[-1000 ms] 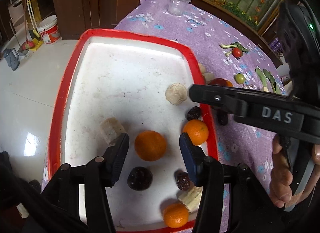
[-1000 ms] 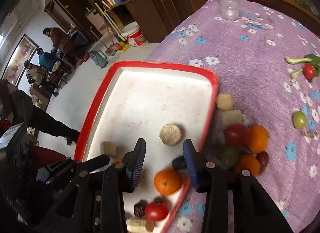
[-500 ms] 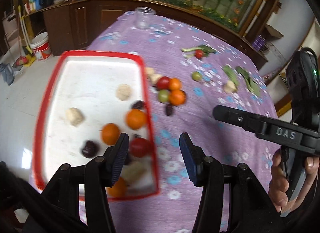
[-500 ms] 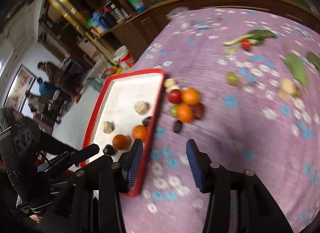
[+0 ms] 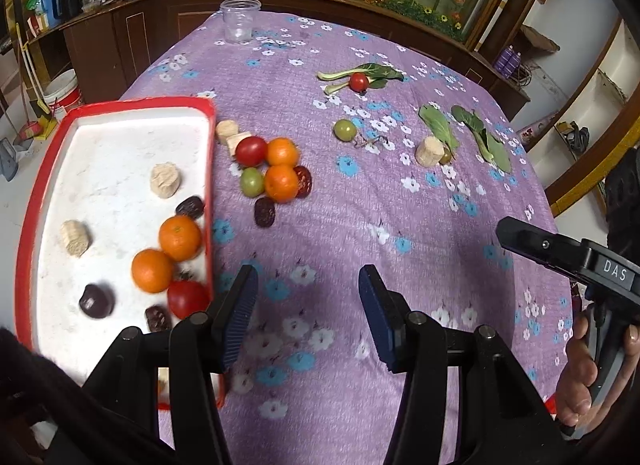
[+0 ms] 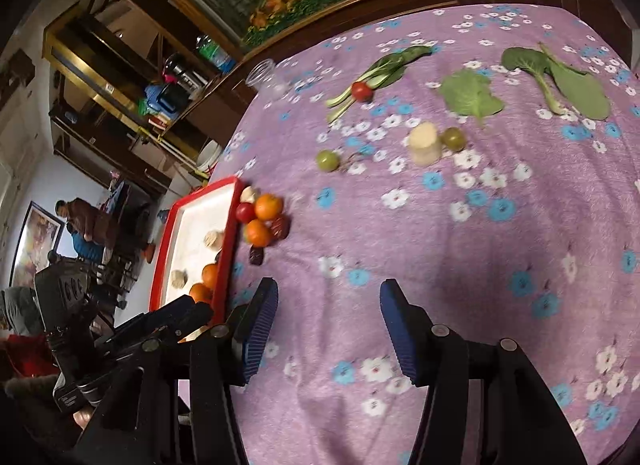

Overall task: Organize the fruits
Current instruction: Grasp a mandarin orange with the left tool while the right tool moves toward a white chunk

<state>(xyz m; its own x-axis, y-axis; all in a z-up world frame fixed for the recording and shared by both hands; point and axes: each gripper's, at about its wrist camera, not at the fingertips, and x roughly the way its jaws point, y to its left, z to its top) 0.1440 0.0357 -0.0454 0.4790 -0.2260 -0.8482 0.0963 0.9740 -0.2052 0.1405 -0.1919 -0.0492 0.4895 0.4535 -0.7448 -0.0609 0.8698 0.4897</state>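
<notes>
Left gripper (image 5: 307, 311) hangs open and empty beside the red tray (image 5: 120, 104). Loose fruit cluster (image 5: 272, 173) lies just outside the tray's rim, beyond the fingertips. Right gripper (image 6: 328, 325) is opening, nothing between its jaws.

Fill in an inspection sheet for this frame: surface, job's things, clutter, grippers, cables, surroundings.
Surface: purple floral tablecloth.
Job's things: red-rimmed tray holding two oranges, a tomato, dates and pale chunks; fruit cluster beside the tray's rim.
Clutter: leafy greens, clear jar.
Grippers: left gripper open, empty; right gripper opening, empty.
Cables: nothing seen.
Surroundings: wooden cabinets, seated people far off.
</notes>
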